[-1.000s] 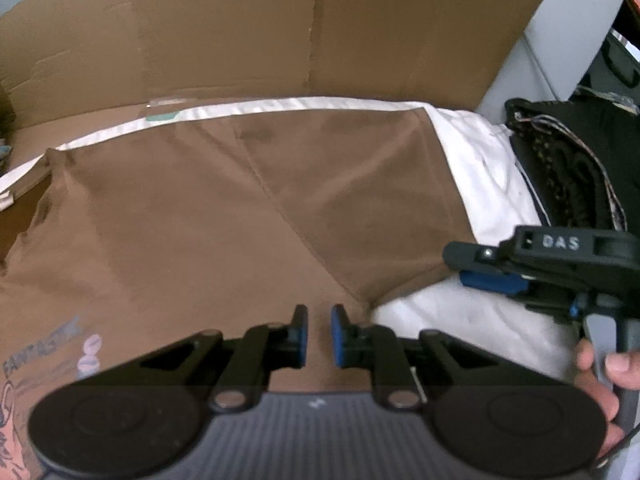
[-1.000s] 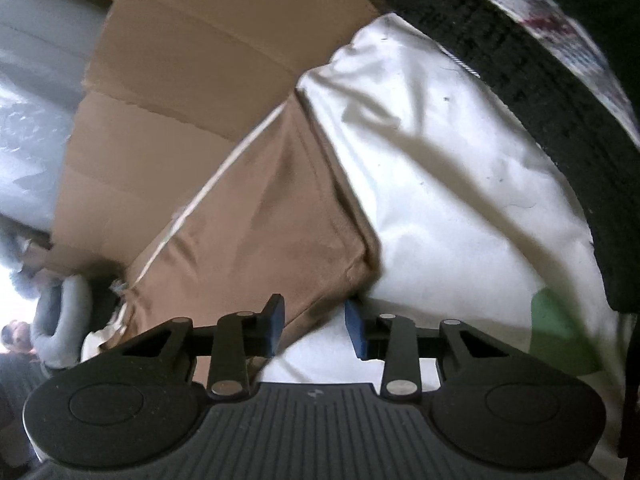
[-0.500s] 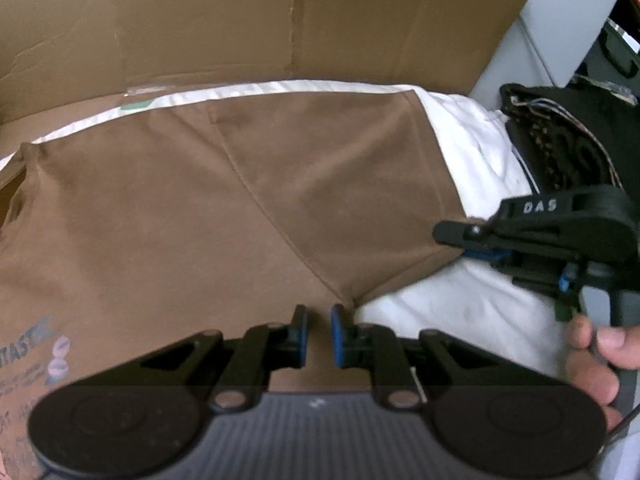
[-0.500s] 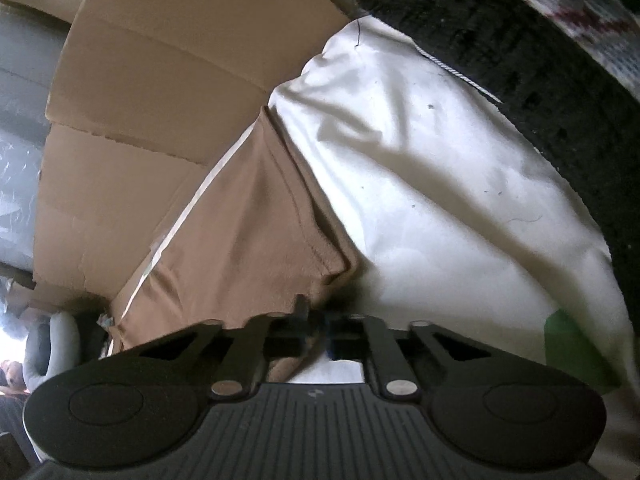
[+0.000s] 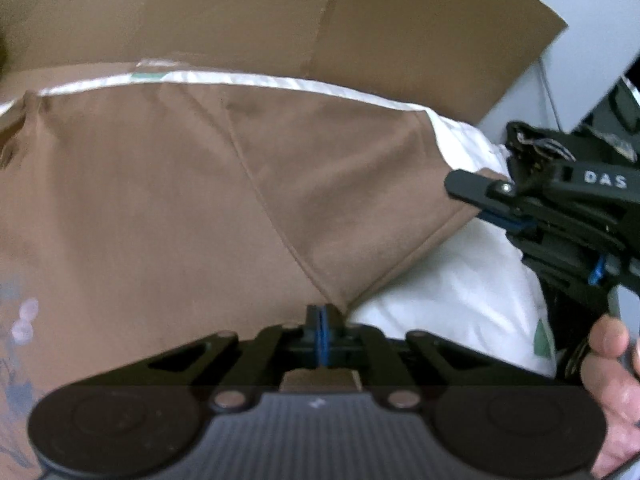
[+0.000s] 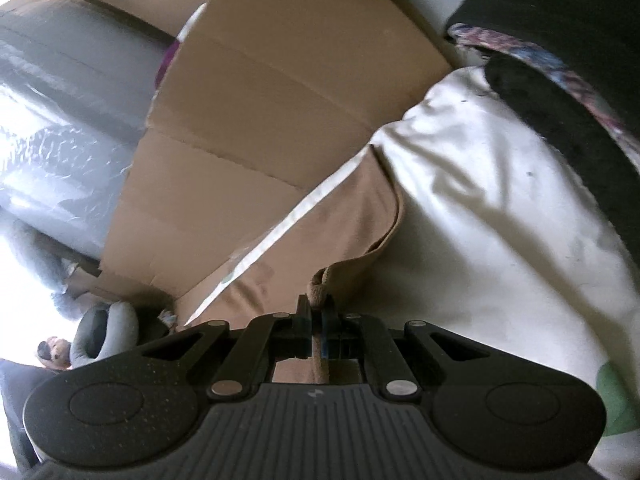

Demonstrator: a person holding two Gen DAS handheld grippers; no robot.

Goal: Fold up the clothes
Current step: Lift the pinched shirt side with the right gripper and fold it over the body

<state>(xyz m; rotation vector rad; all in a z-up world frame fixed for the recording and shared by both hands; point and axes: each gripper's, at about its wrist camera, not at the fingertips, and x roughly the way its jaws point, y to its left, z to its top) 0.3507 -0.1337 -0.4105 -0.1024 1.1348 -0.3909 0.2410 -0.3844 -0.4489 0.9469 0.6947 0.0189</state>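
A brown T-shirt (image 5: pixel 160 200) lies flat on a white sheet (image 5: pixel 452 292), with its sleeve (image 5: pixel 340 184) spread toward the right. My left gripper (image 5: pixel 320 322) is closing its jaws; the blue pads meet on the shirt's cloth at the underarm corner. In the right wrist view my right gripper (image 6: pixel 317 320) is shut on the sleeve's hem (image 6: pixel 318 286), and a bunch of brown cloth (image 6: pixel 348 216) rises between its pads. The left wrist view shows the right gripper (image 5: pixel 480 200) at the sleeve's outer corner, slightly lifted. A print shows at the shirt's left edge (image 5: pixel 20 320).
Cardboard (image 5: pixel 280 20) stands behind the sheet. A black patterned textile (image 6: pixel 560 92) lies along the right side. A grey wrapped roll (image 6: pixel 60 120) and a person's head far off (image 6: pixel 52 350) are at the left. A hand (image 5: pixel 608 364) holds the right gripper's handle.
The left jaws have come together on the cloth at the underarm. The right gripper closed on the sleeve hem and rose a little, pulling the hem up.
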